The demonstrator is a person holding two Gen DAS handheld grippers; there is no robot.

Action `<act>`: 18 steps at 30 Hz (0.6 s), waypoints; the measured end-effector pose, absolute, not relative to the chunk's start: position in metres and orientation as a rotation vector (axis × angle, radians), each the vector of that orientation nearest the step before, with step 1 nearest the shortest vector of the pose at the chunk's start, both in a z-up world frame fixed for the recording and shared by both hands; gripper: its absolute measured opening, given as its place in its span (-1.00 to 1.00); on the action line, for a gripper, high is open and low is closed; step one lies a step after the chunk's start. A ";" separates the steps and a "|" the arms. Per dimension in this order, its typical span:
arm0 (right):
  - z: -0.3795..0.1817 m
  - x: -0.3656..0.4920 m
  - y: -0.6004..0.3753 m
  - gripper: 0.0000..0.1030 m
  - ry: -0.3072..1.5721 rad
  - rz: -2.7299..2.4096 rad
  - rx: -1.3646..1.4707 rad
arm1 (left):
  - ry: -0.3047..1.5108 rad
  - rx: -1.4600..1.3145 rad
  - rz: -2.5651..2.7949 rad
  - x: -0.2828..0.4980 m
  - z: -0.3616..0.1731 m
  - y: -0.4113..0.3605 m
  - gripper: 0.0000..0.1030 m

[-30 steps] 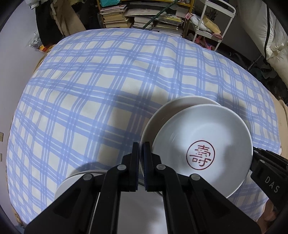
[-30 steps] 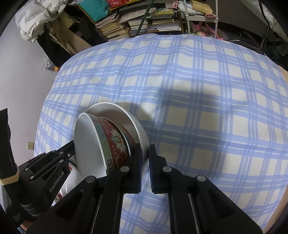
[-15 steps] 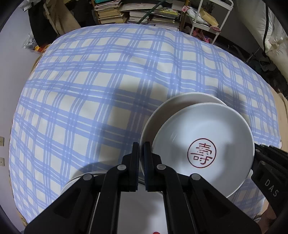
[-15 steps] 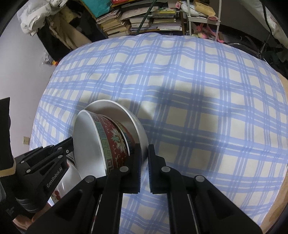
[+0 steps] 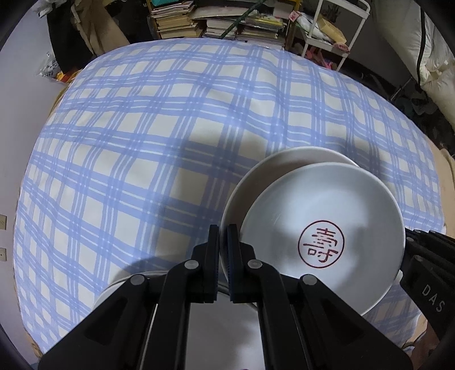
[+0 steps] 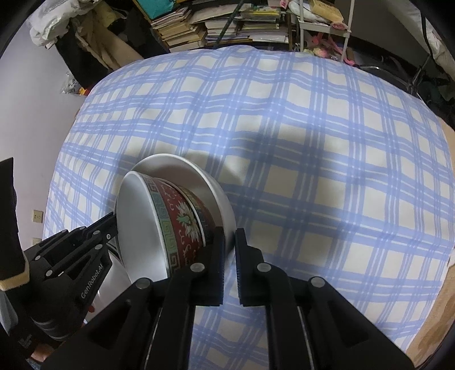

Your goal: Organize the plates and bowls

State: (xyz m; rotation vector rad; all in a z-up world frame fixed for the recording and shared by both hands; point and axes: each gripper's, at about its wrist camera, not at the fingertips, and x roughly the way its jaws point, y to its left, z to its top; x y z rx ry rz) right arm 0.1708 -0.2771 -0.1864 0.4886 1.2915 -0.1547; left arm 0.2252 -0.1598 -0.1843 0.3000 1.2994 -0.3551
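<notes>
L gripper point(image 5: 223, 242): jaws pinched nearly together on the rim of the white plate point(image 5: 284, 168), at its near-left edge. R gripper point(image 6: 229, 244): also closed down tight, clamped on the same plate's opposite rim, where the plate's edge slips between the pads. So both claws share one load, each on a side.

On that plate sits the bowl point(image 5: 324, 242), white inside w/ a round red character stamp on its floor; from the R wrist view its outside shows a red, teal and cream floral band point(image 6: 182, 224). The bowl rides in the plate, leaning toward the L side as seen from the R cam. Plate + bowl appear held up, tilted, above the blue-and-white checked cloth point(image 5: 142, 128), not resting on it; exact clearance can't be told.

Just under the L claw, another pale dish point(image 5: 125, 281) shows partly, mostly hidden by the fingers. Whether it's a plate or bowl isn't clear.

Step, as judged: mid-carry of the nested pair w/ two hands, heading to stack or set down. Next move likely calls for levelling the plate so the bowl doesn't slide, keeping both grips even, then lowering onto the cloth or the dish below before letting go. Background: book piles point(image 5: 182, 20), white rack point(image 5: 327, 28), well apart.
</notes>
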 end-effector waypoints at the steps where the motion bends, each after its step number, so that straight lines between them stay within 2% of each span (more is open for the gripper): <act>1: -0.186 0.171 -0.278 -0.80 1.295 -0.156 0.493 | 1.300 0.305 -0.357 0.225 -0.184 -0.160 -0.94; 8: -0.187 0.167 -0.283 -0.80 1.283 -0.190 0.550 | 1.294 0.286 -0.373 0.226 -0.185 -0.158 -0.94; 18: -0.175 0.167 -0.272 -0.82 1.307 -0.172 0.447 | 1.377 0.234 -0.416 0.238 -0.178 -0.153 -0.94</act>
